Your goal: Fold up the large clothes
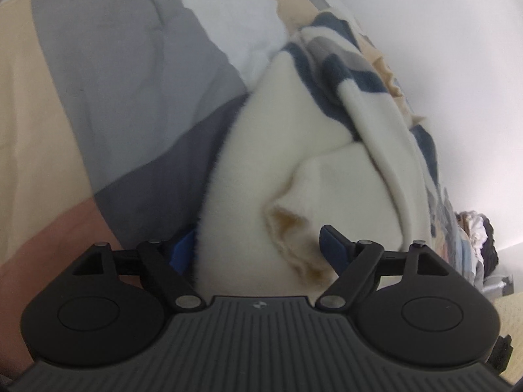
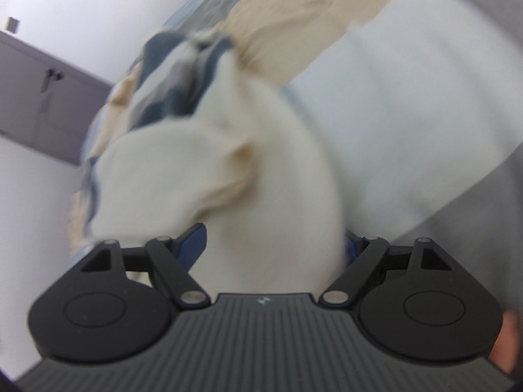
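**Gripper hardware, both hands**

Left gripper (image 1: 258, 251): matte black body, ribbed grey deck behind the jaws, small round black-and-white mark at the deck's front centre. A smooth round black housing with an oval inset sits either side. Black link arms run forward to the fingers, silver pivot pins at each joint. Finger pads (image 1: 333, 248) are blue. Right gripper (image 2: 276, 248): same build, same blue pads (image 2: 193, 245), same mark.

Cream fleece garment (image 1: 261, 170), navy and grey stripes at 1 o'clock; patchwork bedcover (image 1: 124, 75) in grey, beige, white blocks.
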Available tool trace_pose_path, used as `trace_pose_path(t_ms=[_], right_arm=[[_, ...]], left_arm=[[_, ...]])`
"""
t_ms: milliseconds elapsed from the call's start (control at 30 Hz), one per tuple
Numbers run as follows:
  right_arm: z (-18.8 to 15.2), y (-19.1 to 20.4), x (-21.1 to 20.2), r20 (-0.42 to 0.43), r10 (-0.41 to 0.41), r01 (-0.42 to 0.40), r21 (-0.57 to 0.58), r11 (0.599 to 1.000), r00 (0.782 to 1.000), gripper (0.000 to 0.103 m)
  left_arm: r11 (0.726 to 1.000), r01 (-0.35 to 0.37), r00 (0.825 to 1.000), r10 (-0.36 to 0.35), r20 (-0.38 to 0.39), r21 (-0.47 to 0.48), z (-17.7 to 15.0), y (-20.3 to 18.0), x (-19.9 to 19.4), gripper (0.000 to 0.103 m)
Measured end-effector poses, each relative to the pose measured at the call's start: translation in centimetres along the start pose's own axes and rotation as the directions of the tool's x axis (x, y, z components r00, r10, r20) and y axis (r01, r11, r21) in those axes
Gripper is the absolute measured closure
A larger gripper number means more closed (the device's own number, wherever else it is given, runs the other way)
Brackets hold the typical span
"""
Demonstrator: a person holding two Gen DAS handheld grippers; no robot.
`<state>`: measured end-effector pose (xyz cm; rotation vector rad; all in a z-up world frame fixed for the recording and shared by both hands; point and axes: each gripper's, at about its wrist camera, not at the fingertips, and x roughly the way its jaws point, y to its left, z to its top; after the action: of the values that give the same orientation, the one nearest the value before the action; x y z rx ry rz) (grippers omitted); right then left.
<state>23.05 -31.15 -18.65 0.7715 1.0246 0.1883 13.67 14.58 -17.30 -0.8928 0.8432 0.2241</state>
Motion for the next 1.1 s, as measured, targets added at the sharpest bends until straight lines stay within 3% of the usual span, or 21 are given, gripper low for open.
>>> trace_pose_path(t_ms=[67, 133, 200, 333, 433, 467, 533, 633, 833, 967, 1100], right_arm=[[-0.4, 0.6, 0.2, -0.010, 0.014, -0.014, -0.035, 0.999, 1.000, 0.021], [-0.5, 0.8, 0.6, -0.021, 0.011, -0.012, -0.046, 0.999, 1.000, 0.030], [-0.4, 0.6, 1.0, -0.035, 0.008, -0.009, -0.031, 0.999, 0.999, 0.053], [-0.1, 0.5, 1.7, -0.028, 0.005, -0.006, -0.026, 1.000, 1.000, 0.072], [0.2, 0.2, 1.4, -0.012, 0.065, -0.065, 0.005, 0.998, 0.998, 0.084], [0.2, 0.1, 1.0, -0.002, 0.097, -0.097, 0.015, 0.995, 0.995, 0.085], [0.1, 0.3, -0.3, 0.036, 0.170, -0.171, 0.030, 0.985, 0.985, 0.087], [0.4, 0.5, -2.5, 0.063, 0.301, -0.304, 0.045, 0.952, 0.952, 0.088], [1.0, 1.0, -7.4, 0.115, 0.524, -0.532, 0.054, 0.845, 0.844, 0.093], [0.9, 2.1, -10.6, 0.120, 0.596, -0.599, -0.017, 0.801, 0.794, 0.093], [0.9, 3.4, -13.9, 0.105, 0.630, -0.628, -0.056, 0.776, 0.769, 0.093]], left_arm=[[1.000, 0.013, 1.000, -0.013, -0.011, -0.002, -0.3, -0.3, 0.4, 0.020], [1.000, 0.006, 1.000, -0.005, -0.011, 0.017, -0.4, -0.7, 0.8, 0.020], [0.999, 0.018, 1.000, -0.017, -0.014, 0.027, -0.5, -0.9, 1.2, 0.020], [0.995, 0.096, 0.995, -0.096, -0.008, -0.030, -0.2, -0.4, 1.9, 0.027], [0.993, 0.112, 0.994, -0.113, -0.015, -0.047, 0.2, -0.3, 2.2, 0.059], [0.988, 0.144, 0.989, -0.145, -0.017, -0.062, 0.3, -0.1, 2.0, 0.075], [0.971, 0.214, 0.977, -0.215, 0.000, -0.106, 0.5, 0.4, 1.2, 0.078], [0.948, 0.298, 0.954, -0.295, 0.048, -0.114, 0.8, 0.1, -1.0, 0.081], [0.895, 0.445, 0.885, -0.433, 0.168, -0.039, 2.0, -1.6, -8.1, 0.093], [0.861, 0.508, 0.843, -0.501, 0.195, 0.015, 1.8, -2.6, -11.8, 0.094], [0.850, 0.525, 0.829, -0.521, 0.202, 0.039, 1.3, -3.2, -15.1, 0.094]])
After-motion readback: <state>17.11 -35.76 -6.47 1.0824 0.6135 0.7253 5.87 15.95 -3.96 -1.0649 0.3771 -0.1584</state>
